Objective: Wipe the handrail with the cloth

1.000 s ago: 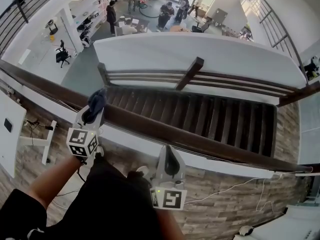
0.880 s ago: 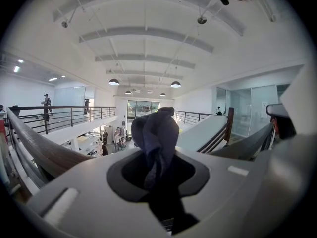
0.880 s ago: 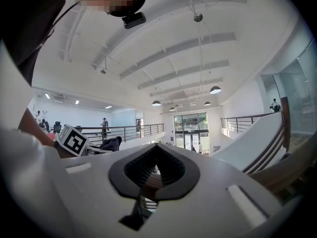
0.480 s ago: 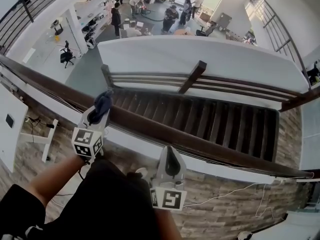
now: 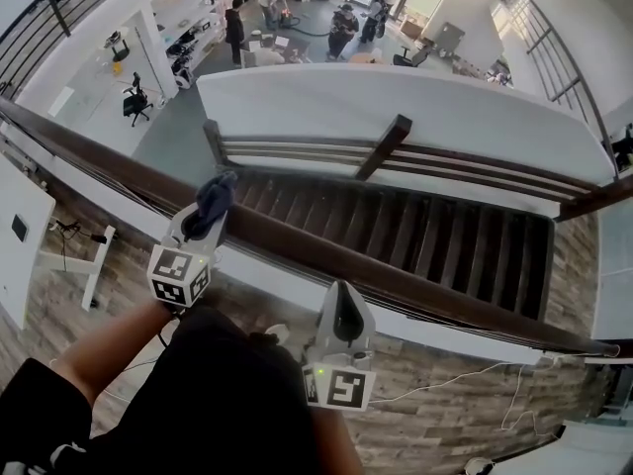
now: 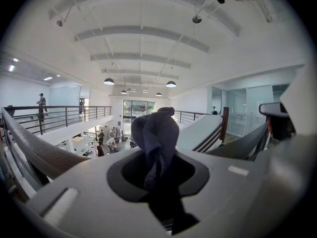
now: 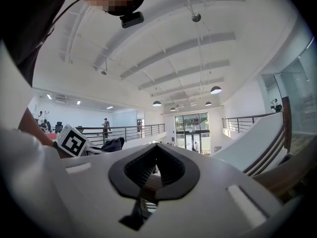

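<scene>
Left gripper [image 5: 204, 218] has slid a little to the right along the dark brown wooden handrail [image 5: 396, 281] since a second ago. The crumpled dark blue cloth [image 5: 216, 196] went with it. The right gripper [image 5: 339, 300] has barely shifted.

Head view: the cloth sits at the tip of the left gripper, on top of the handrail, where the rail runs diagonally from upper left to lower right. The right gripper is further right and lower in the picture, with its tip just on the near side of the rail (can't tell if it touches). A dark wooden staircase [image 5: 415, 231] drops away beyond the rail, and there are people on the floor below [image 5: 346, 28].

Left gripper view: the left gripper [image 6: 157, 170] has its fingers clamped on the cloth [image 6: 156, 133], which bunches up out of the grip as a rounded wad. The handrail [image 6: 39, 155] curves past on the left of the picture.

Right gripper view: the right gripper [image 7: 154, 150] has its fingers together with nothing between them. Brown wood shows through the gap behind the fingers. The handrail [image 7: 285, 175] runs off at lower right. The left gripper's black-and-white marker cube [image 7: 73, 140] is at the left, with the cloth [image 7: 114, 144] just beside it.
</scene>
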Available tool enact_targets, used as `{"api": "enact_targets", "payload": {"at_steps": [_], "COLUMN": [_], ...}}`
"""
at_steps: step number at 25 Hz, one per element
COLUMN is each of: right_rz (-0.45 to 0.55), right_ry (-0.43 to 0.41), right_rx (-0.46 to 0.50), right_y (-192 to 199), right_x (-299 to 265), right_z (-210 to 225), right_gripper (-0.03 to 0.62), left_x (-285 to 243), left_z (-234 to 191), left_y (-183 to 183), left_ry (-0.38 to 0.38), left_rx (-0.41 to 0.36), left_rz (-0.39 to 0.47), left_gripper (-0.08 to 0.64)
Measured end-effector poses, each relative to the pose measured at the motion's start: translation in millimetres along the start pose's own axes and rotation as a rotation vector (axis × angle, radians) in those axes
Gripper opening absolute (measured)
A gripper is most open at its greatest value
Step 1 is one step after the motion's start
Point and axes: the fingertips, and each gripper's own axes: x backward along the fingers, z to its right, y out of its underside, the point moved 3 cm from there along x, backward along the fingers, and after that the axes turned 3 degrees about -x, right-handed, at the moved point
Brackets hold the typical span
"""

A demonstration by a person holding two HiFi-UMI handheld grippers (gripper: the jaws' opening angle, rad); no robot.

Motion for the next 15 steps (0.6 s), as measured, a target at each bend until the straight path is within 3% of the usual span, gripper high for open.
{"api": "enact_targets", "payload": {"at_steps": [15], "right_rz": [-0.006], "right_ry": [0.006], "right_rx": [-0.011], "right_y": [1.9], "right_x": [12.8], "right_z": [28.6], "right_gripper": [0.002], "left_x": [-4.7], "left_z": [30.5], "left_y": [-1.4], "left_ry": [0.012], "left_rx": [0.008], "left_rz": [0.0], "left_gripper": [0.075]}}
